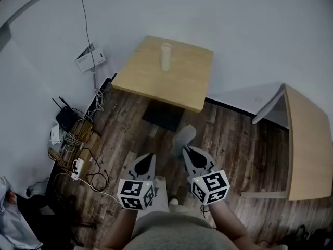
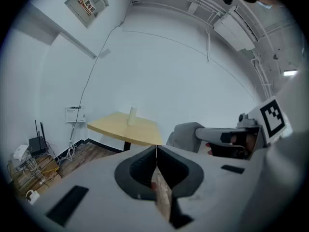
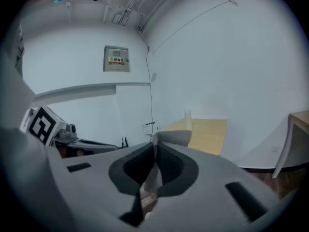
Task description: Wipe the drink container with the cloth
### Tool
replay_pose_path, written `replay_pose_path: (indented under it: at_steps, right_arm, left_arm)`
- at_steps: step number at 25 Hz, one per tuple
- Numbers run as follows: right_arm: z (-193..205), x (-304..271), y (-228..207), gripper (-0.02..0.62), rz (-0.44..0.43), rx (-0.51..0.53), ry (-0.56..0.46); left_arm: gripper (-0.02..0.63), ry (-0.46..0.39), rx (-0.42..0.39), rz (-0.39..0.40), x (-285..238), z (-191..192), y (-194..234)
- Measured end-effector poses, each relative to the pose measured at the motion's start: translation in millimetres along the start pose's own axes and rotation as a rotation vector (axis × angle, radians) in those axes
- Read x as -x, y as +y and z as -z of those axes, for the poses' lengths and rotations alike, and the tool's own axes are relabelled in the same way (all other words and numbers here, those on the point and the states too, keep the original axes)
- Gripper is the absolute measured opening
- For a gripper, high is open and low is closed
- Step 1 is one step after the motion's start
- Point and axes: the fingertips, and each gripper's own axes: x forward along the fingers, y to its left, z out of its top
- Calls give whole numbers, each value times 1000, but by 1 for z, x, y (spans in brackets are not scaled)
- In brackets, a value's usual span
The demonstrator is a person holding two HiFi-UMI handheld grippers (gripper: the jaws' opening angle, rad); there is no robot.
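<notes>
The drink container [image 1: 165, 56] is a pale, tall cup standing upright on a small wooden table [image 1: 187, 90] some way ahead of me. It also shows far off in the left gripper view as the container [image 2: 131, 116] and in the right gripper view [image 3: 187, 120]. My right gripper [image 1: 186, 149] is shut on a grey cloth [image 1: 185, 136], which bunches just past its tips [image 3: 171, 137]. My left gripper [image 1: 148, 157] is shut with nothing in it, its jaws pressed together [image 2: 156, 149]. Both grippers are held low, near my body, well short of the table.
A second wooden table [image 1: 307, 150] stands at the right. A router and tangled cables [image 1: 73, 145] lie on the floor by the left wall, under a small wall box [image 1: 89, 58]. Dark wood flooring [image 1: 234, 134] lies between me and the table.
</notes>
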Motion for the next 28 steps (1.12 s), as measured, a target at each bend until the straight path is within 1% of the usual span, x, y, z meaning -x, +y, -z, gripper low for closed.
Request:
replay_pose_path:
  at_steps: [5,10,14,17,21,28]
  right_arm:
    - [6,34,14,8,-9,8,-4]
    - [8,50,17,8,-6,17,-4]
    - [10,54,21,8,-7,25,3]
    - [4,55,25,9,-29,16,-25]
    - [-3,47,15,8,-28,16,-30]
    - [-17,7,-5,9,-24,4,-38]
  left_arm:
    - [3,9,17,-11,34,19,-19]
    - [3,-9,5,7,43,13,-36]
    - [3,-19,6,26,44,9,-40]
    - [3,-25,20,30,41,7,-39]
    - [3,-31,18,35,26,-1,-39]
    - [3,-43,24,25,-6,-18,-16]
